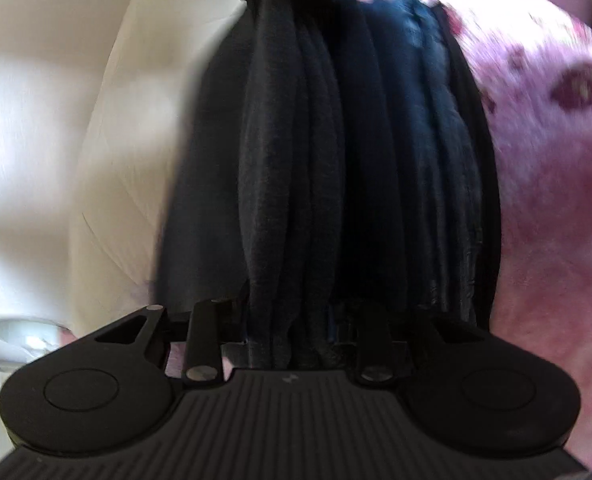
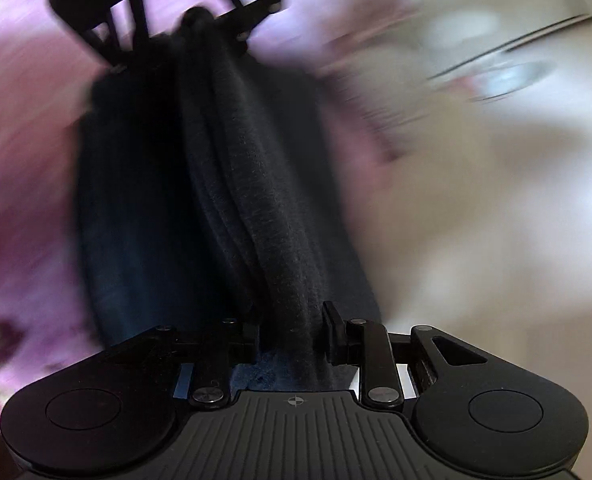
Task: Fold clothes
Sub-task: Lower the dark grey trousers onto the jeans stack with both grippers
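Pink fleecy bedding with dark red blotches [image 1: 544, 152] fills the right of our left wrist view, with a pale cream wall [image 1: 36, 120] on the left. No writing can be read. Our left gripper [image 1: 300, 340] pinches a bunched dark navy garment [image 1: 336, 160], a soft knit gathered in long vertical pleats and stretched taut toward the other gripper at the top.

From the right wrist view, heavily blurred, pink bedding [image 2: 20, 200] sits left and cream wall [image 2: 476, 200] right. Our right gripper [image 2: 288, 340] clamps the same garment [image 2: 224, 184], its fine-knit folds running up to the left gripper [image 2: 168, 12].
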The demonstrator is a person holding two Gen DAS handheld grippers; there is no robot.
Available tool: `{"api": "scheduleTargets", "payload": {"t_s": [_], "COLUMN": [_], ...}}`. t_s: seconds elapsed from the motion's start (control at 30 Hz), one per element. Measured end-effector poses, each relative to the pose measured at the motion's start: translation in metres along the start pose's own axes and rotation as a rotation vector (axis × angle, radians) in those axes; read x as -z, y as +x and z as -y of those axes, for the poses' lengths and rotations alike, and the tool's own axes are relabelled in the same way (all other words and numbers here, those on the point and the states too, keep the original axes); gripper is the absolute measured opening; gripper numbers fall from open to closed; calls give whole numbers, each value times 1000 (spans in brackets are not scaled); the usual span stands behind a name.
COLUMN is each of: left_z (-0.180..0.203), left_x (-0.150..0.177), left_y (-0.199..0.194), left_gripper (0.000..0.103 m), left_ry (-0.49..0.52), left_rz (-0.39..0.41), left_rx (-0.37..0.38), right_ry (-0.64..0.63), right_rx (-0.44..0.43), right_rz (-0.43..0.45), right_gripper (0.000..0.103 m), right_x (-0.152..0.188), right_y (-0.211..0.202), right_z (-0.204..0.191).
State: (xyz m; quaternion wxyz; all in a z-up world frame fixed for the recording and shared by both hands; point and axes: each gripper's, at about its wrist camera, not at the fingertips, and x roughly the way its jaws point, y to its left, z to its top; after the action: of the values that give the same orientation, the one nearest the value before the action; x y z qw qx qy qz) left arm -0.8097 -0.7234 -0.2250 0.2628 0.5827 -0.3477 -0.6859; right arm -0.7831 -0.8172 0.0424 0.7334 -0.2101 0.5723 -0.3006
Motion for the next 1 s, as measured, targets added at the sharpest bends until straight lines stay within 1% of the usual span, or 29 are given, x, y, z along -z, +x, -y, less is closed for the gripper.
{"api": "scheduleTargets", "payload": {"t_s": [0.07,0.13,0.23,0.27,0.33,0.37,0.4,0.43,0.53,0.6,0.67,0.73,0.83,0.9,0.93,0.97,1.0], "left_z": [-2,-5,-21,-29,-43,-49,-51,-50,-17,-2,-1,0,1,0,0,-1,-1], "left_x": [2,7,12,13,15,16,16,16,12,9,9,7,6,5,5,4,4], "left_y": [-4,-6,-5,-5,-8,-10,-10,-10,-13,-19,-24,-21,-20,-23,-25,-26,-28], "left_gripper": [29,29,30,30,30,30,30,30,29,29,29,29,29,33,33,35,42], "left_ry": [-56,-39,-6,-1,-2,-11,-40,-60,-55,-62,-89,-87,-83,-90,-94,-98,-102], "left_rz": [5,23,33,33,33,31,26,21,14,23,27,28,31,33,35,36,37], "left_rx": [-22,-11,28,21,-22,-36,-35,-29,10,-7,-17,-16,-10,0,5,9,14], "right_ry": [12,53,73,84,110,122,129,130,115,100,99,105,95,84,86,96,105], "right_rx": [31,35,5,-7,-6,11,29,36,6,-9,-5,2,4,11,13,10,8], "right_rz": [33,53,44,39,43,54,63,65,34,15,14,17,-4,-19,-26,-36,-46], "right_gripper": [34,36,36,36,36,36,36,36,36,36,36,36,36,37,40,45,50], "right_x": [12,21,19,17,10,7,6,5,9,16,23,23,19,17,18,20,21], "right_y": [-4,-13,-19,-19,-20,-24,-27,-28,-24,-24,-29,-34,-32,-33,-34,-36,-37], "right_z": [-11,-11,-8,-1,16,24,29,30,16,4,-3,-4,-3,-3,-4,-5,-6]}}
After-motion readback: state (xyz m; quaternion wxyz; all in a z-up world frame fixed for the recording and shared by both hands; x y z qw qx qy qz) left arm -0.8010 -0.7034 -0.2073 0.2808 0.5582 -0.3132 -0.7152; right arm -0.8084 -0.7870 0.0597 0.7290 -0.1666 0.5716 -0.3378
